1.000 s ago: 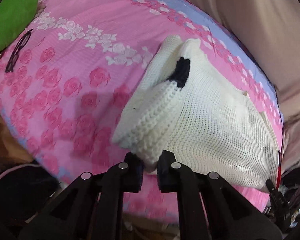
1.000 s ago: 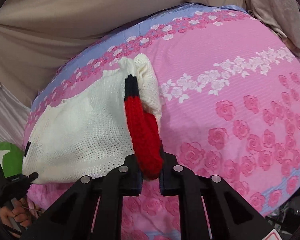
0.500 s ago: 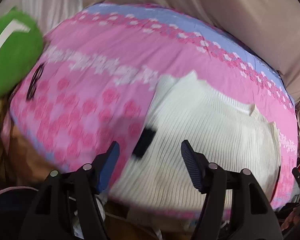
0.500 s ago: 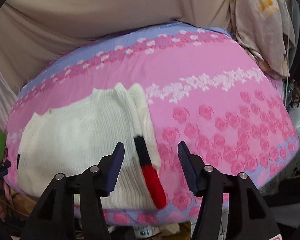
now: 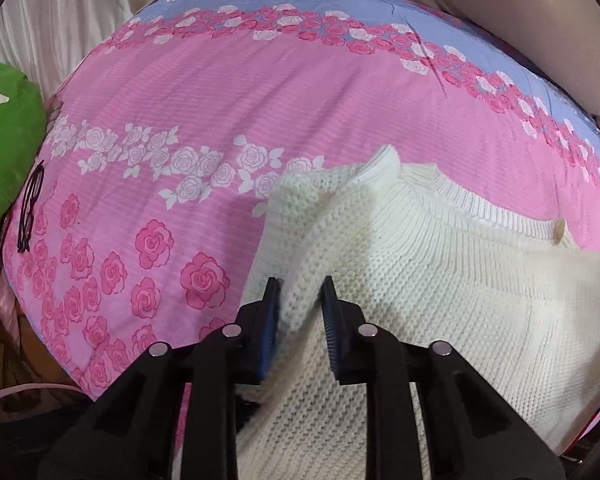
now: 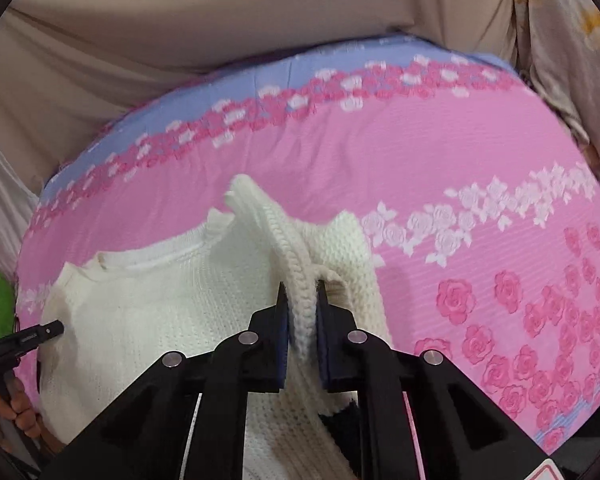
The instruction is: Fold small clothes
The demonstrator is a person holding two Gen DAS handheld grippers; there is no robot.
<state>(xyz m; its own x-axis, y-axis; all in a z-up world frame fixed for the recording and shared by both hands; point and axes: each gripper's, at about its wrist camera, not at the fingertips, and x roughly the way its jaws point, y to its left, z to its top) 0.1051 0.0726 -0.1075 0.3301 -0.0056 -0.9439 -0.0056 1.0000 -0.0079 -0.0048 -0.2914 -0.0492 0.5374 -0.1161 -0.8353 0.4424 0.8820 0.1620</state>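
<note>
A small cream knit sweater (image 5: 440,280) lies on a pink rose-print bed cover (image 5: 220,100), neckline toward the far side. My left gripper (image 5: 299,300) is shut on a fold of knit at the sweater's left shoulder and sleeve. In the right wrist view the sweater (image 6: 160,300) lies at the left, and my right gripper (image 6: 300,300) is shut on a raised ridge of knit at its right shoulder. A dark band of the right sleeve (image 6: 342,420) shows under the right gripper. The left gripper's tip (image 6: 48,330) shows at that view's left edge.
A green cushion (image 5: 4,140) and a pair of dark glasses (image 5: 30,208) lie at the cover's left edge. Beige cloth (image 6: 220,20) hangs behind the bed. More cloth (image 6: 560,60) hangs at the far right.
Both grippers let go of the sleeve cuffs, opened, moved forward over the sweater, and closed on knit near the two shoulders. The sleeves lie folded in over the body.
</note>
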